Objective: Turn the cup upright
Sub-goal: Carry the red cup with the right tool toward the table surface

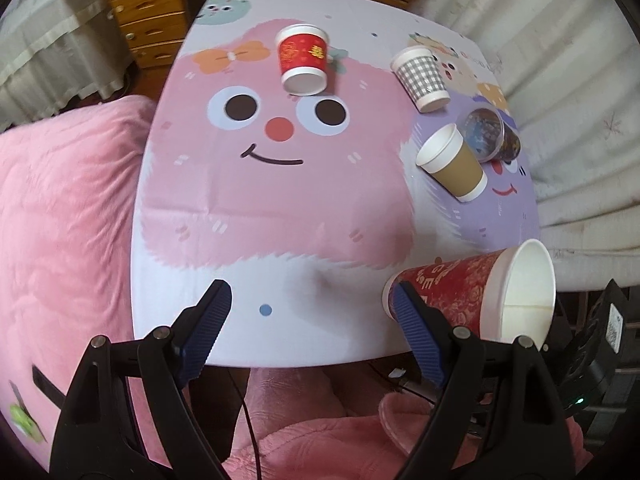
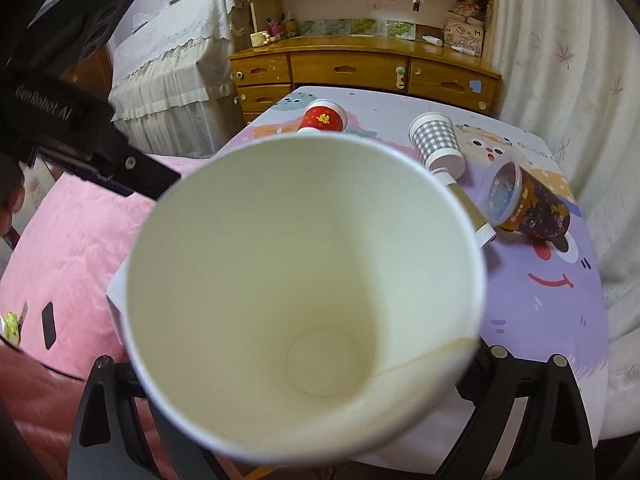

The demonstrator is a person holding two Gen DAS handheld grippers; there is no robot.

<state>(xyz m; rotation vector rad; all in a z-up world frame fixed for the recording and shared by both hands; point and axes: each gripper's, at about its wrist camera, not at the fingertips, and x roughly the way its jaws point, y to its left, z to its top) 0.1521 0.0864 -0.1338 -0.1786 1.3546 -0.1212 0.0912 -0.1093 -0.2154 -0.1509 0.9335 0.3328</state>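
Up front in the left wrist view, the left gripper (image 1: pixel 310 316) hangs over the near edge of the table (image 1: pixel 248 240) with its blue-padded jaws spread wide and nothing between them. Just beside its right finger, the big red cup (image 1: pixel 452 300) lies tilted on its side at the table's near right corner, base toward the gripper, white mouth facing right and toward the camera. Farther back, a small red cup (image 1: pixel 303 58) stands mouth-down on the pink cartoon face, a checked cup (image 1: pixel 425 76) lies tipped to its right, and a brown cup (image 1: pixel 454 164) lies on its side touching a clear patterned cup (image 1: pixel 490 136), also on its side. From the right wrist, the big cup's white interior (image 2: pixel 304 280) fills the middle, its mouth facing the lens, and the right gripper (image 2: pixel 304 380) has it clamped between its fingers, whose tips are hidden behind the cup. Behind the rim show the small red cup (image 2: pixel 323 118), checked cup (image 2: pixel 436 144), patterned cup (image 2: pixel 528 204) and a drawer chest (image 2: pixel 360 68); the left gripper's black body (image 2: pixel 80 132) sits at upper left.
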